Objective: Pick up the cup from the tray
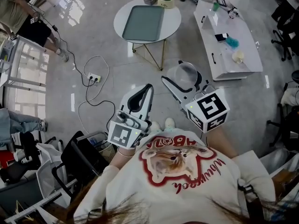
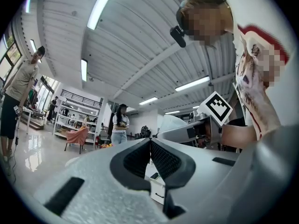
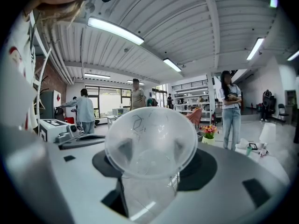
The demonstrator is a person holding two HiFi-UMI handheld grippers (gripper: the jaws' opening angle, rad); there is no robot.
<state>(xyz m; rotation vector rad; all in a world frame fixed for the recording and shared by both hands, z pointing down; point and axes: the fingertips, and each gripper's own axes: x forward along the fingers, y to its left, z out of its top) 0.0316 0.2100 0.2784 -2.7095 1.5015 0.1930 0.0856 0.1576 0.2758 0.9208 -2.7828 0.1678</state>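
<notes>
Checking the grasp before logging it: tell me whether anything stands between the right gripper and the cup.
Nothing visible does. The clear cup sits directly between the jaws of the right gripper, which are closed on its lower body. The tray on the round table lies bare.

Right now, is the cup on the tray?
No, the clear cup sits clamped in the right gripper, away from the tray on the round table.

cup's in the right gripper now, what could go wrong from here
1. The right gripper is shut on the clear plastic cup. Its thin wall may buckle or slip if the squeeze changes.
2. A power strip and its cable lie on the floor between the person and the round table. Stepping that way could snag them.
</notes>
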